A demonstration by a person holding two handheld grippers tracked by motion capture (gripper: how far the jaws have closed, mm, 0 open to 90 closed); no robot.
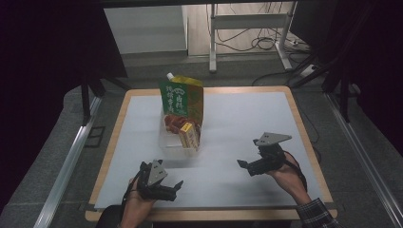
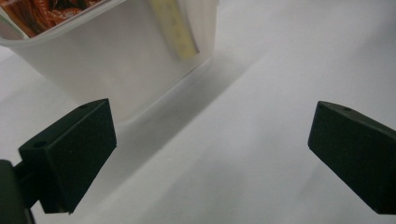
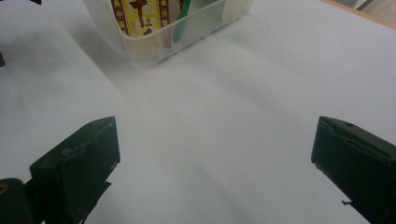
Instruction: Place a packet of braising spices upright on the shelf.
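Observation:
A clear plastic tub (image 1: 167, 142) stands in the middle of the white table. In it stand a tall green and yellow spouted pouch (image 1: 181, 98), a red snack packet (image 1: 174, 122) and a yellow box (image 1: 190, 135). My left gripper (image 1: 174, 189) rests near the front left edge, open, with nothing between its jaws; the tub's wall (image 2: 116, 70) is close ahead of it. My right gripper (image 1: 244, 166) is at the front right, open and empty, and points toward the tub (image 3: 159, 44), where the yellow box (image 3: 140, 16) shows through the wall.
The white table top (image 1: 237, 123) has a wooden rim (image 1: 304, 128). Behind the table stand a metal frame (image 1: 247, 28) and loose cables (image 1: 266, 42) on the floor. Dark stands (image 1: 90, 90) flank both sides of the table.

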